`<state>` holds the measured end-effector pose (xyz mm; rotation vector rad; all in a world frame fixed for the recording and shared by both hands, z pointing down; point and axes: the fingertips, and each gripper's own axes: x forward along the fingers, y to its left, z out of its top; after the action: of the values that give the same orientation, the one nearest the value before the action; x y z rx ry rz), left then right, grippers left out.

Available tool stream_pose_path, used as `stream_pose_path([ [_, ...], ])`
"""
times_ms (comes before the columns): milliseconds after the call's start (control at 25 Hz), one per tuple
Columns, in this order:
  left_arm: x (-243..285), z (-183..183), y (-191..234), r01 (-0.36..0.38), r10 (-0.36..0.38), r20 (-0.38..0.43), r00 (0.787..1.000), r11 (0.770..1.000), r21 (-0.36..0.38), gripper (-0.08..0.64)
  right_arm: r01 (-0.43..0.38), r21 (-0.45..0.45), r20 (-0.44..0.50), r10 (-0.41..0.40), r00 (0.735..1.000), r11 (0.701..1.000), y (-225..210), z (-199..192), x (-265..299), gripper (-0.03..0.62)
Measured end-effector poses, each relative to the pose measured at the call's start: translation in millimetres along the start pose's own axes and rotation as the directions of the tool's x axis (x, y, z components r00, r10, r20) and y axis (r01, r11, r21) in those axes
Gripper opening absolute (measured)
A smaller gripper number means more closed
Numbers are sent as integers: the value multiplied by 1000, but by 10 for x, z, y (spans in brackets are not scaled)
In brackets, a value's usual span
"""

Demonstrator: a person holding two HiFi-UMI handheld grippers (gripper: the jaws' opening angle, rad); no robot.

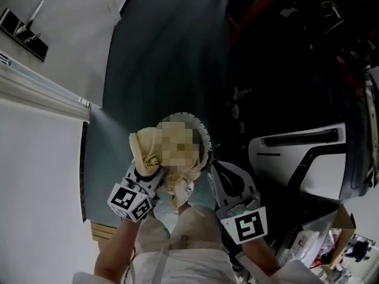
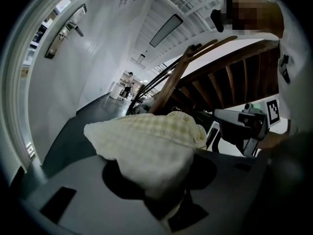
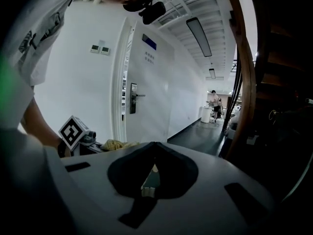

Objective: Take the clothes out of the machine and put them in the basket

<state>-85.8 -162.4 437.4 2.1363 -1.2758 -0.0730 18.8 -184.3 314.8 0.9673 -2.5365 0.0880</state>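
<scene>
A pale yellow checked cloth (image 1: 149, 149) hangs bunched from my left gripper (image 1: 151, 173), which is shut on it. In the left gripper view the cloth (image 2: 146, 141) fills the jaws and hides the fingertips of the left gripper (image 2: 164, 182). It hangs over the round white-rimmed basket (image 1: 205, 136) on the dark floor, most of which lies under a mosaic patch. My right gripper (image 1: 218, 164) is just right of the basket, its jaws together with nothing in them (image 3: 152, 146). From the right gripper view the cloth (image 3: 117, 144) shows beside the left marker cube (image 3: 73, 131).
A white machine body with a dark handle (image 1: 302, 158) stands to the right among dark clutter. A white wall and door (image 1: 35, 158) run along the left. Dark floor (image 1: 160, 58) stretches ahead. A wooden staircase (image 2: 230, 77) rises on the right.
</scene>
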Motion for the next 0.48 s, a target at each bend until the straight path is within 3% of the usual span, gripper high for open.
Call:
stream_pose_path([
  [200, 214, -481, 231, -19, 17, -67, 998, 999, -29, 184, -2, 24, -15, 3, 1000, 1000, 31, -248, 121, 14],
  [480, 670, -1406, 734, -105, 88, -149, 985, 988, -114, 184, -23, 73, -92, 29, 995, 997, 119, -1004, 261, 12],
])
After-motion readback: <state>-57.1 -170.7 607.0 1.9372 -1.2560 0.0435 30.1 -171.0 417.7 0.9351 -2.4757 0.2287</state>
